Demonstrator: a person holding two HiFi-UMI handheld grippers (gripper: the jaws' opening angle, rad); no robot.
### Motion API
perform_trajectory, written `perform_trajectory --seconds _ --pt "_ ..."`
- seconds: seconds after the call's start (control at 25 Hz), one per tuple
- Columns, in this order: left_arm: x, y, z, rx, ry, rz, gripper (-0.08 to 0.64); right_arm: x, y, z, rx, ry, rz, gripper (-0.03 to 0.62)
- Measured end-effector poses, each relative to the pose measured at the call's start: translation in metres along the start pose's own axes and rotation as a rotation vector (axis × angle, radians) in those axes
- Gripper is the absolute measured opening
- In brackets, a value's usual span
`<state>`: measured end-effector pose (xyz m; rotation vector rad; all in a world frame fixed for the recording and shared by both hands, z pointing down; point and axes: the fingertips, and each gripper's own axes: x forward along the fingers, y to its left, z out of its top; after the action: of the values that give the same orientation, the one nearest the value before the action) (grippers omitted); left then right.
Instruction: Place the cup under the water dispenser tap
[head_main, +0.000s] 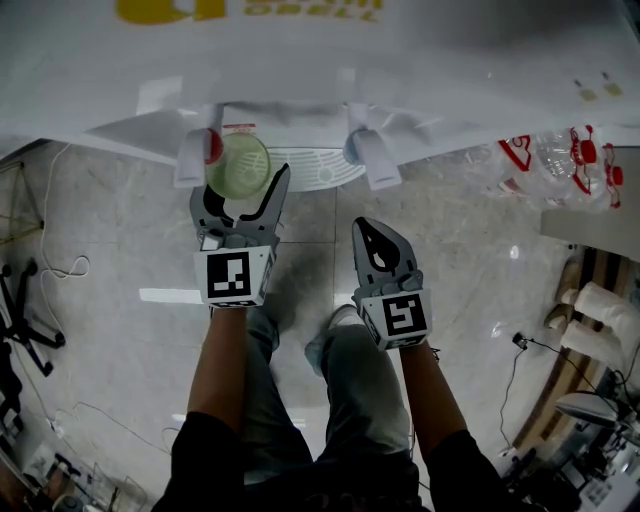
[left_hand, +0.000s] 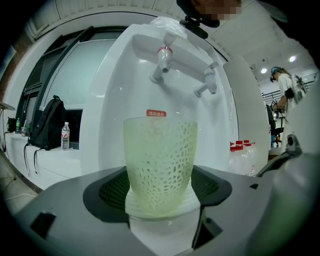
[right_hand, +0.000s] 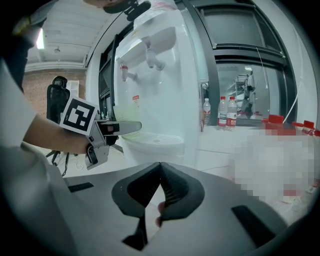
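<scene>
As the person stands over the pale floor, the right gripper (head_main: 374, 232) hangs nearest, low and idle, jaws pressed together on nothing. No part in this for now.

Further out, the left gripper (head_main: 243, 188) is doing the work. Its jaws pinch the pale green, lattice-patterned cup (left_hand: 160, 160) low on its sides, upright, mouth up. Right behind it stands the white water dispenser (left_hand: 107, 100).

From the head view, the cup's rim sits just beside the red-capped tap (head_main: 208, 148), partly overlapping it. In the left gripper view that tap stands above and behind the cup, nearly in line. The second tap (head_main: 372, 155) is off to the right, well apart. Below them lies the white drip tray (head_main: 322, 170); whether the cup's base touches it, I can't tell.

I'd call this the final approach: the cup is at the dispenser, but not yet released. Next move, by my reading, is to ease it a touch deeper under the red tap's spout and set it level on the tray. Then spread the jaws and draw straight back, so the light cup doesn't tip.
</scene>
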<state>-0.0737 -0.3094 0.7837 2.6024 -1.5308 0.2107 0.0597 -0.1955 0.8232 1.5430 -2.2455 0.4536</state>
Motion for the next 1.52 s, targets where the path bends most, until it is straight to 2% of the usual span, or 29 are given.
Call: perform_trajectory --seconds 0.28,0.52,0.84,1.04,1.52 --pt "-0.009 0.005 -0.002 -0.035 -0.006 -0.008 0.413 -0.002 0.005 0.005 0.009 0.009 0.002 0.015" --pt "-0.023 0.005 -0.001 -0.012 0.011 -0.023 0.414 -0.006 0.006 0.010 0.017 0.021 -0.012 0.015" --pt "-0.059 0.011 0.002 -0.049 0.047 -0.003 0.405 -0.024 0.017 0.028 0.042 0.018 -0.024 0.015" --pt "-0.083 0.016 0.016 -0.047 0.070 0.036 0.257 -0.039 0.029 0.045 0.042 0.017 -0.017 0.015" --pt "-0.126 0.026 0.065 -0.079 0.120 0.096 0.034 -0.069 0.046 0.106 0.018 0.003 0.000 0.015"
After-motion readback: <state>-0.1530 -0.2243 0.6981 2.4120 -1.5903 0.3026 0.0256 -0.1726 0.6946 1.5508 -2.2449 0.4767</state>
